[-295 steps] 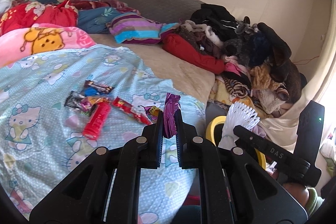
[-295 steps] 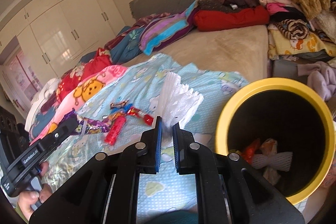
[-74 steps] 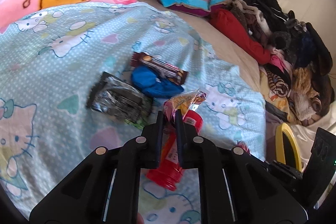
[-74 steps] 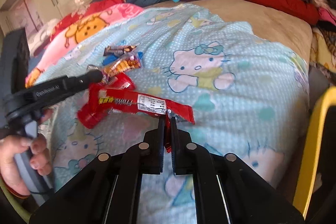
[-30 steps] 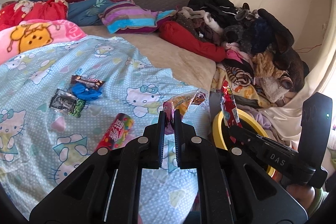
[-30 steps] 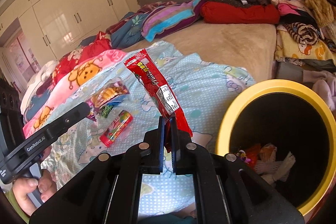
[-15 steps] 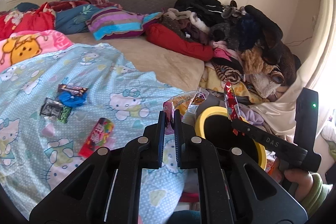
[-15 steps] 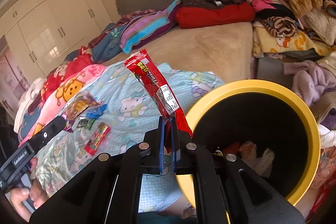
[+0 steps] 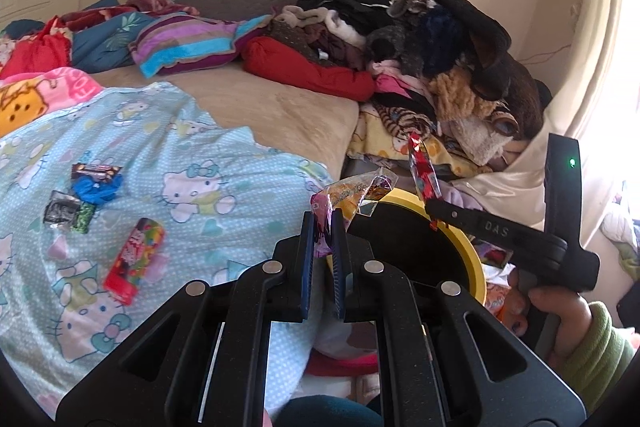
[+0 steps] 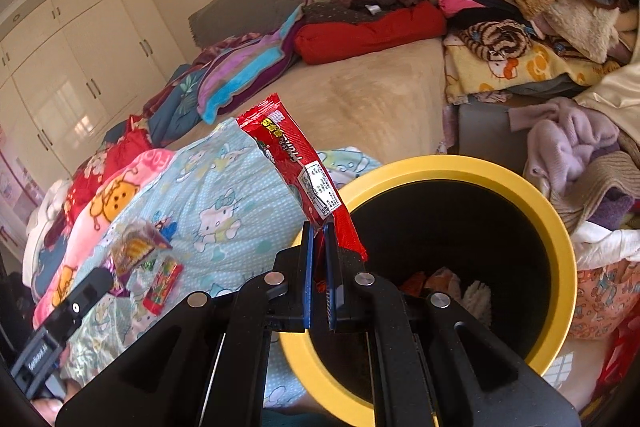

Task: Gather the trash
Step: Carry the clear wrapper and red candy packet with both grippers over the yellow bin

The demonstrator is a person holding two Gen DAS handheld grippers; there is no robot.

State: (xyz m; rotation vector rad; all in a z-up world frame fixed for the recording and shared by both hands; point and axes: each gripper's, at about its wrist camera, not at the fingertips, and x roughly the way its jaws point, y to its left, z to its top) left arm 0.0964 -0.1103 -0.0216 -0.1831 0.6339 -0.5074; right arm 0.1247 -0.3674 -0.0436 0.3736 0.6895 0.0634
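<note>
My left gripper (image 9: 322, 223) is shut on a clear orange-and-purple snack wrapper (image 9: 352, 193), held at the near rim of the yellow trash bin (image 9: 474, 259). My right gripper (image 10: 317, 233) is shut on a long red snack wrapper (image 10: 294, 163) and holds it upright over the left rim of the bin (image 10: 556, 227); it also shows in the left wrist view (image 9: 434, 205). Earlier trash lies at the bin's bottom (image 10: 444, 281). On the Hello Kitty blanket (image 9: 208, 163) lie a red candy tube (image 9: 134, 261), a blue wrapper (image 9: 96, 187), a brown bar wrapper (image 9: 96, 169) and a black wrapper (image 9: 62, 213).
A heap of clothes (image 9: 432, 39) fills the bed's right side behind the bin. Pillows and folded blankets (image 9: 184, 43) lie along the grey headboard. White wardrobes (image 10: 80, 59) stand at the far left. Clothes (image 10: 572, 147) lie right of the bin.
Both grippers have carried their wrappers from the blanket rightward to the yellow bin. The bin now sits closer and more central in both views. Both stay shut.
</note>
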